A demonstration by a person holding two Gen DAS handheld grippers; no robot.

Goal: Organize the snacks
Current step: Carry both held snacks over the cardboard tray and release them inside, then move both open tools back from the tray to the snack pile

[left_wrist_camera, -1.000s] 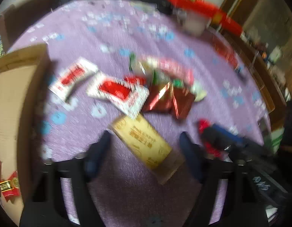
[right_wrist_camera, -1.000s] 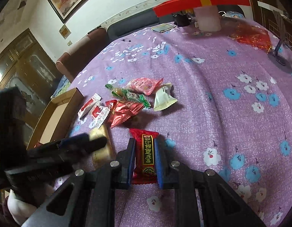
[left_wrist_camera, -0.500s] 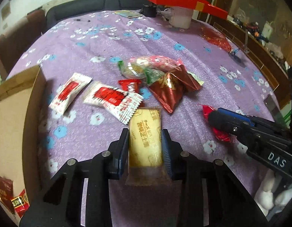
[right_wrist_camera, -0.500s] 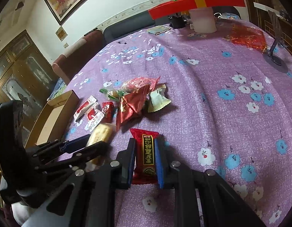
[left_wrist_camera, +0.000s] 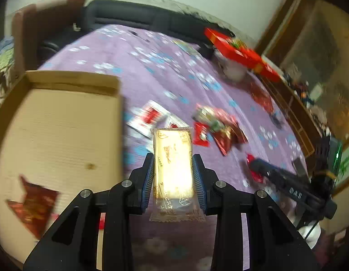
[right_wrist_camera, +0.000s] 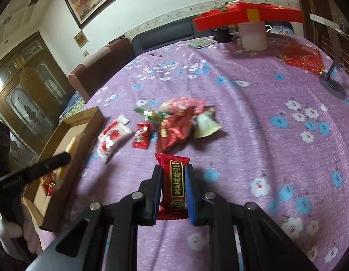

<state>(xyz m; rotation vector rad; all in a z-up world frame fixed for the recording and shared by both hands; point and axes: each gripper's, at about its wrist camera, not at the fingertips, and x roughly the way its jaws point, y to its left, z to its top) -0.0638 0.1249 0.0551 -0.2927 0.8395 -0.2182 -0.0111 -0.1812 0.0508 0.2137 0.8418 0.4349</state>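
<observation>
My left gripper (left_wrist_camera: pixel 173 158) is shut on a yellow cheese snack packet (left_wrist_camera: pixel 173 174), held above the purple cloth beside the right wall of the open cardboard box (left_wrist_camera: pixel 61 124). A red wrapper (left_wrist_camera: pixel 32 205) lies in the box. My right gripper (right_wrist_camera: pixel 173 169) is shut on a red packet with a black label (right_wrist_camera: pixel 176 180), low over the cloth. Ahead of it lies the snack pile (right_wrist_camera: pixel 181 117), with two white-and-red packets (right_wrist_camera: pixel 113 135) and a small red packet (right_wrist_camera: pixel 141 135). In the right wrist view the left gripper's fingers (right_wrist_camera: pixel 50 162) hang at the box's edge.
A long red gift box (right_wrist_camera: pixel 246 15) rests on a white cup (right_wrist_camera: pixel 253 36) at the table's far side. A red foil bag (right_wrist_camera: pixel 303 56) and a stand's base (right_wrist_camera: pixel 332 83) sit at the far right. A sofa and chair back line the far edge.
The left gripper closed on the yellow packet, lifted it off the cloth and swung left toward the cardboard box. The right gripper stayed put with its red packet.
</observation>
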